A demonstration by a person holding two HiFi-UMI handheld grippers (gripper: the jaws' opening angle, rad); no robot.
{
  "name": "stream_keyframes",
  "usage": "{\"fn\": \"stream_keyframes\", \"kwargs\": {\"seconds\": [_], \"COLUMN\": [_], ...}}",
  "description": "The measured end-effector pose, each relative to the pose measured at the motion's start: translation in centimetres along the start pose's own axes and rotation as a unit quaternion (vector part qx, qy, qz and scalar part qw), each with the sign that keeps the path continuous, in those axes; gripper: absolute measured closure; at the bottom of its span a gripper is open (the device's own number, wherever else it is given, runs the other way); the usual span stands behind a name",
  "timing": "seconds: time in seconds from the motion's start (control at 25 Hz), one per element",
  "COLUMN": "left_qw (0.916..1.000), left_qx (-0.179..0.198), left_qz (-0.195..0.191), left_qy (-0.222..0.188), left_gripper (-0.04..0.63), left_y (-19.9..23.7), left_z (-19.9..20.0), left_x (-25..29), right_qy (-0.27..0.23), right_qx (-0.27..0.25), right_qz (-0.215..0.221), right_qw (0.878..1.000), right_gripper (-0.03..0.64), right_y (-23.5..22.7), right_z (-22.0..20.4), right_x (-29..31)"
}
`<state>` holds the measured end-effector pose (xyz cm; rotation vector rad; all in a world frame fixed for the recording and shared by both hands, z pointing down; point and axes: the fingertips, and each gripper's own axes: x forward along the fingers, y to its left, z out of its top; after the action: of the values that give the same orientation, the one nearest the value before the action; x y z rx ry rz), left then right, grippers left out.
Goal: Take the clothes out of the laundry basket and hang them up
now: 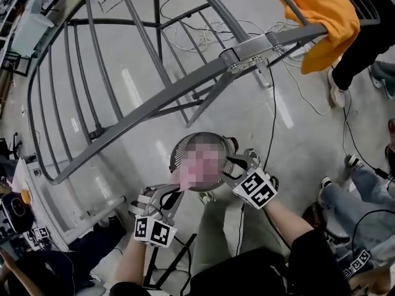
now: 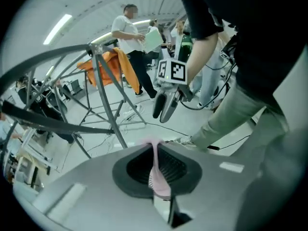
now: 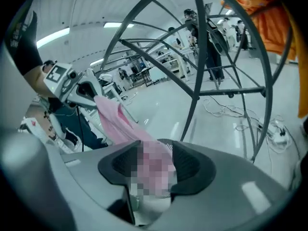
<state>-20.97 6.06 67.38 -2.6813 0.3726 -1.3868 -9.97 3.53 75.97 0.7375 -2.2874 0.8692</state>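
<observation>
A pink garment (image 1: 185, 176) is stretched between my two grippers, above a round grey laundry basket (image 1: 180, 147) on the floor; part of it is mosaic-blurred. My left gripper (image 1: 173, 189) is shut on a thin edge of the pink garment (image 2: 157, 165). In the left gripper view its jaws (image 2: 159, 177) pinch that strip. My right gripper (image 1: 232, 165) is shut on a thicker bunch of the pink garment (image 3: 115, 119), which fills the gap between its jaws (image 3: 154, 170). The left gripper (image 3: 72, 88) shows at that view's left, the right gripper (image 2: 166, 105) in the left one.
A grey metal drying rack (image 1: 185, 85) stands just beyond the basket, with an orange garment (image 1: 321, 17) hung over its top bar at the right. Cables (image 1: 274, 103) lie on the floor. People's legs (image 1: 352, 190) are at the right; a person (image 2: 127, 32) stands behind the rack.
</observation>
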Motion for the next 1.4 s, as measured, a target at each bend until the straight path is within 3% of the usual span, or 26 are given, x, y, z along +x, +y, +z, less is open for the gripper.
{"fn": "stream_keyframes", "kwargs": {"seconds": [0.24, 0.44, 0.76, 0.88, 1.08, 1.4], "left_qw": [0.9993, 0.9992, 0.9956, 0.9947, 0.9909, 0.9758], "left_qx": [0.032, 0.015, -0.023, -0.017, -0.028, -0.074], "left_qz": [-0.004, 0.021, 0.064, 0.082, 0.122, 0.193], "left_qy": [-0.016, -0.033, -0.064, -0.06, -0.048, -0.07], "left_gripper": [0.581, 0.581, 0.58, 0.58, 0.58, 0.58], "left_y": [2.4, 4.3, 6.6, 7.2, 8.3, 9.7], "left_z": [5.1, 8.3, 13.0, 13.5, 13.4, 14.2], "left_x": [-4.6, -7.8, -11.5, -12.4, -15.0, -19.2], "right_qy": [0.053, 0.061, 0.033, 0.001, -0.033, -0.082], "right_qx": [-0.14, -0.153, -0.141, -0.117, -0.093, -0.148], "right_qz": [0.082, 0.112, 0.08, 0.043, -0.005, -0.039], "right_qw": [0.985, 0.98, 0.986, 0.992, 0.995, 0.985], "right_gripper": [0.373, 0.337, 0.346, 0.462, 0.586, 0.597], "right_y": [2.5, 5.1, 8.4, 7.5, 5.0, 3.3], "right_z": [0.4, 0.1, 2.4, 4.3, 7.6, 15.9], "right_x": [-0.6, -1.8, -1.2, -2.7, -8.2, -16.6]}}
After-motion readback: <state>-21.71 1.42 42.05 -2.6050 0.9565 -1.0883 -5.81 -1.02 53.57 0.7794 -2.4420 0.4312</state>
